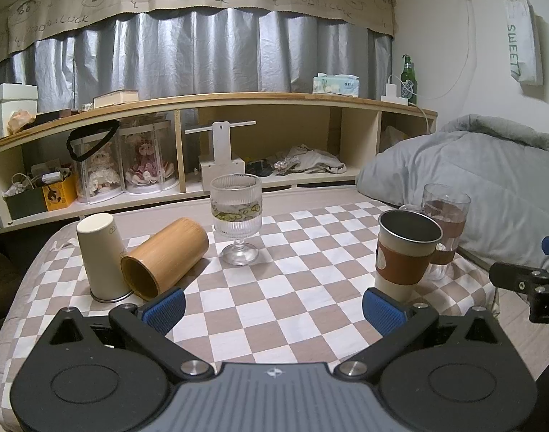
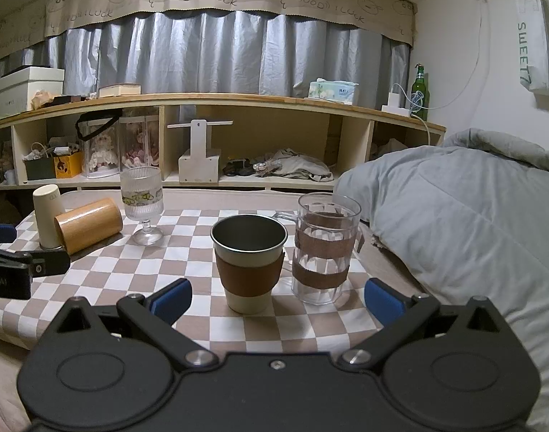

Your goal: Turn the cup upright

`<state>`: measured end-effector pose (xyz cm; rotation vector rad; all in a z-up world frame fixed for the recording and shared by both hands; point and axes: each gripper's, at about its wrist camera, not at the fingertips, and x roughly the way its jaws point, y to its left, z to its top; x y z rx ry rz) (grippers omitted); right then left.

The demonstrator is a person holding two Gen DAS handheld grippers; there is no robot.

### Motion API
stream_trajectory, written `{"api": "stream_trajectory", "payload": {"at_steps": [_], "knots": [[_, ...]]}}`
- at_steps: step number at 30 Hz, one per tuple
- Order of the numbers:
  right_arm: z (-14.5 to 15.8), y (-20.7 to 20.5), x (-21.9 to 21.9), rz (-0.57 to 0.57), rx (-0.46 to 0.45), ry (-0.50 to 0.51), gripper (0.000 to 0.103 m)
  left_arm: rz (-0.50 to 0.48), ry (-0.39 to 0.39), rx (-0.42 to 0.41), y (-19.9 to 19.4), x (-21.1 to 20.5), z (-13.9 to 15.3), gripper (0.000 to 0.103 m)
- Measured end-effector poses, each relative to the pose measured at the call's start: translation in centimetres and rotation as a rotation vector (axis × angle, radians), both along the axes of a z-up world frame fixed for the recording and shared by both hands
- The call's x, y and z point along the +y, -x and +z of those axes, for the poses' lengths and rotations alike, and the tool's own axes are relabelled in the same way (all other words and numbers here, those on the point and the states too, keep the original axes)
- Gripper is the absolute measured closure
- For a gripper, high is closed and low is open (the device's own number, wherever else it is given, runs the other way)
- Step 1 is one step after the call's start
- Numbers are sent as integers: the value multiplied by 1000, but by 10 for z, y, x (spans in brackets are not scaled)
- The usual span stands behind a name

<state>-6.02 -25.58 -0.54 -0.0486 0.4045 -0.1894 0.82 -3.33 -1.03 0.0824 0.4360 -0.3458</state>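
cup orientation on the checked cloth: status and handling notes

five vessels are seen on the checked cloth. a cream cup stands mouth down at the far left, and a bamboo cup lies on its side, leaning against it, mouth toward the near side. a stemmed glass, a sleeved cup and a clear mug are all mouth up. which vessel the task names cannot be settled: two are not upright, three already are.

the left gripper is held low over the near cloth, tongs spread wide and empty. the right gripper is likewise spread and empty, facing the sleeved cup.

if a non-upright cup is to be turned, the wall should be gripped at mid-height, square to the pads. because the bamboo cup rests against the cream cup, either one should be drawn clear before rotation, so that the neighbour and the stemmed glass nearby are not knocked.
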Motion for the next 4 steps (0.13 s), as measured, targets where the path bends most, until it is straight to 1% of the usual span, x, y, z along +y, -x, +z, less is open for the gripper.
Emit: {"api": "stream_trajectory", "payload": {"at_steps": [4], "knots": [[0, 0, 0, 0, -1, -3, 0, 1, 1, -1, 0, -1, 0, 0]]}}
